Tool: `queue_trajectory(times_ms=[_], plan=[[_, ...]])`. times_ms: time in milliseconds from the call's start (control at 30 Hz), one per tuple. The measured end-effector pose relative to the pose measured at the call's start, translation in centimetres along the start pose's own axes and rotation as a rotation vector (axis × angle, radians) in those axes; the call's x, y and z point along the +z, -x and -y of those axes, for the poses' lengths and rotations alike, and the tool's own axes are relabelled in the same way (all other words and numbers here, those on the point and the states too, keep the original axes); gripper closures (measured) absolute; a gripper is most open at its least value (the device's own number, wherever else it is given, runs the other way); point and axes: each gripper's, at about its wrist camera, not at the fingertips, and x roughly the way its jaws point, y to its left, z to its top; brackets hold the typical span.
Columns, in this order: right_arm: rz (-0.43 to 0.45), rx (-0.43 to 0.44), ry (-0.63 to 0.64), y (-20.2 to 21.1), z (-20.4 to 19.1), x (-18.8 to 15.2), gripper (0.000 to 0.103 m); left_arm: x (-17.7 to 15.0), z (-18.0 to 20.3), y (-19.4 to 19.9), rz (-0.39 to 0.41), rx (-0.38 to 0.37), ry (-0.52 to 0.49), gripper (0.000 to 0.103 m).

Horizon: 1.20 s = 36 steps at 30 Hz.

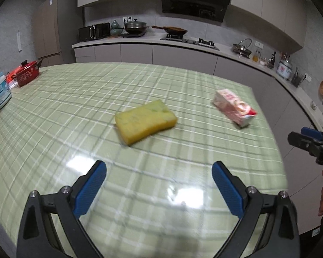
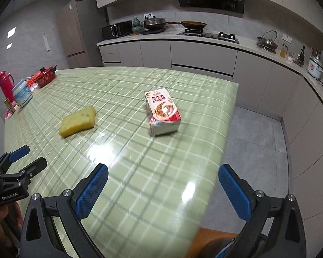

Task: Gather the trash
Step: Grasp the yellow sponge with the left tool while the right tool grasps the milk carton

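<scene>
milk carton [image 2: 163, 112] is lying flat near the table's [image 2: 122, 193] right edge, sponge [image 2: 78, 121] further left; right gripper [image 2: 163, 190] and left gripper [image 1: 159, 190] are both hovering spread wide, holding nothing, probably lining up a grab.

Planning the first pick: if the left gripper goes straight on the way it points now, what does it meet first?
Most likely the yellow rectangular sponge, lying nearly centred ahead of the open left gripper on the green checked tablecloth. Nothing lies between them; depth is uncertain.

My counter [image 2: 140, 172] has a shiny, smooth plastic cover. The sponge [image 2: 78, 122] looks soft and rough. The carton [image 2: 163, 112] is glossy paper.
</scene>
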Motion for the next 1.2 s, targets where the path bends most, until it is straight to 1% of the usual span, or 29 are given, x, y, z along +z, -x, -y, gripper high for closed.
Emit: queue_trajectory(times_ms=[200,367,500,533,633,800,867,900,933,967,1000,1033,1100,1200], plan=[[-0.036,-0.010,-0.013,-4.4,-0.2,2.7,0.000,1.9,-2.1,-4.4,-0.049,0.004,-0.032,0.004],[-0.068,-0.021,-0.022,-7.6,-0.6,4.0,0.000,2.6,-3.0,-7.3,-0.087,-0.006,-0.043,0.004],[-0.090,-0.030,-0.016,-10.0,-0.8,4.7,0.000,3.3,-3.2,-8.7,-0.109,-0.029,-0.048,0.004],[-0.093,-0.035,-0.015,-10.4,-0.8,4.9,0.000,3.6,-3.4,-9.2,-0.123,-0.046,-0.039,0.004],[-0.107,-0.038,-0.019,-12.2,-0.5,5.6,0.000,4.6,-3.6,-10.1,-0.133,-0.082,-0.025,0.004],[-0.121,-0.041,-0.010,-14.3,-0.5,6.5,0.000,5.3,-2.9,-10.7,-0.142,-0.105,-0.079,0.005],[-0.130,-0.036,0.001,-14.8,-0.7,6.5,0.002,5.3,-2.3,-10.6,-0.136,-0.108,-0.101,0.016],[-0.128,-0.033,0.004,-14.8,-0.8,6.4,0.013,5.2,-2.1,-10.4,-0.131,-0.112,-0.111,0.027],[-0.132,-0.023,0.002,-14.9,-0.9,6.2,0.022,5.2,-1.9,-10.2,-0.126,-0.112,-0.123,0.031],[-0.128,-0.032,0.004,-14.8,-1.0,6.2,0.032,5.0,-1.7,-10.0,-0.123,-0.119,-0.128,0.035],[-0.126,-0.031,0.004,-14.7,-1.0,6.1,0.040,5.0,-1.6,-9.9,-0.122,-0.130,-0.129,0.040],[-0.123,-0.020,-0.003,-14.5,-1.0,6.1,0.042,5.0,-1.5,-9.8,-0.120,-0.140,-0.126,0.045],[-0.123,0.003,-0.017,-14.3,-1.0,5.9,0.042,5.0,-1.7,-9.6,-0.116,-0.156,-0.106,0.050],[-0.116,0.019,-0.010,-13.7,-1.3,5.6,0.042,4.8,-1.8,-9.3,-0.111,-0.175,-0.079,0.052]])
